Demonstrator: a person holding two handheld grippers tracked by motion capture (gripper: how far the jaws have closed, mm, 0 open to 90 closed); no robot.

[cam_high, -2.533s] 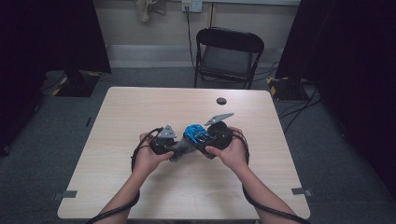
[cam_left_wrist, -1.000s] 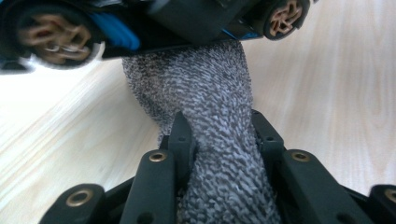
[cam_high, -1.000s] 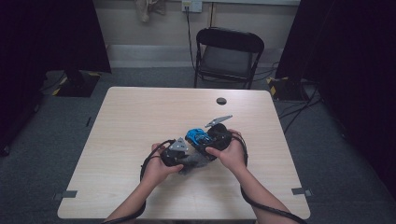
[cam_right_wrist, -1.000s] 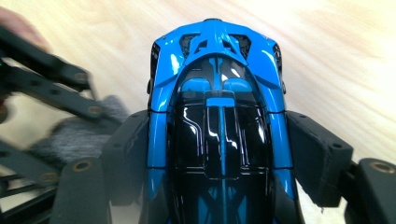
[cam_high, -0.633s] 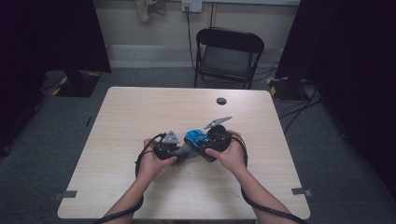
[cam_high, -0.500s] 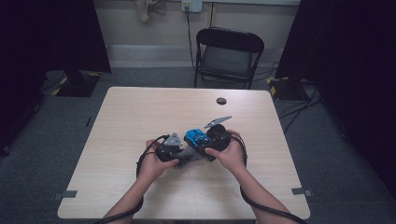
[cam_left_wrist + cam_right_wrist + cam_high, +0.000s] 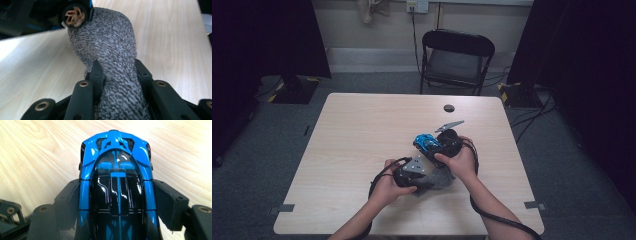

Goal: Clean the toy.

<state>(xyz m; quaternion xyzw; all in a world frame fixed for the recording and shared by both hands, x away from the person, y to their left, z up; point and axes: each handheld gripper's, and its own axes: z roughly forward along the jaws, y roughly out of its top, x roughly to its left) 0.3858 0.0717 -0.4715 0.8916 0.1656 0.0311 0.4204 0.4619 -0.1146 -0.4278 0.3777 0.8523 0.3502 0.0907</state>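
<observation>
Left gripper (image 7: pixel 117 82) jaws clamped on a grey knit cloth (image 7: pixel 110 50), pads pressing both sides of the fabric bundle. The cloth runs up out of the jaws and ahead of them, its far end touching the blue toy car's (image 7: pixel 75 15) underside, at a round opening with copper-coloured parts inside. Right gripper (image 7: pixel 116 202) jaws closed on the blue toy car (image 7: pixel 116 170), one pad on each flank, the car's body pointing straight out ahead of the jaws, its end past the fingertips over the wooden table (image 7: pixel 37 150). In the high view the left gripper (image 7: pixel 412 170) sits just beside the right gripper (image 7: pixel 439 147), cloth (image 7: pixel 437 177) between them, near the table's (image 7: pixel 362 125) front middle. Black chair (image 7: pixel 457 60) behind table.
</observation>
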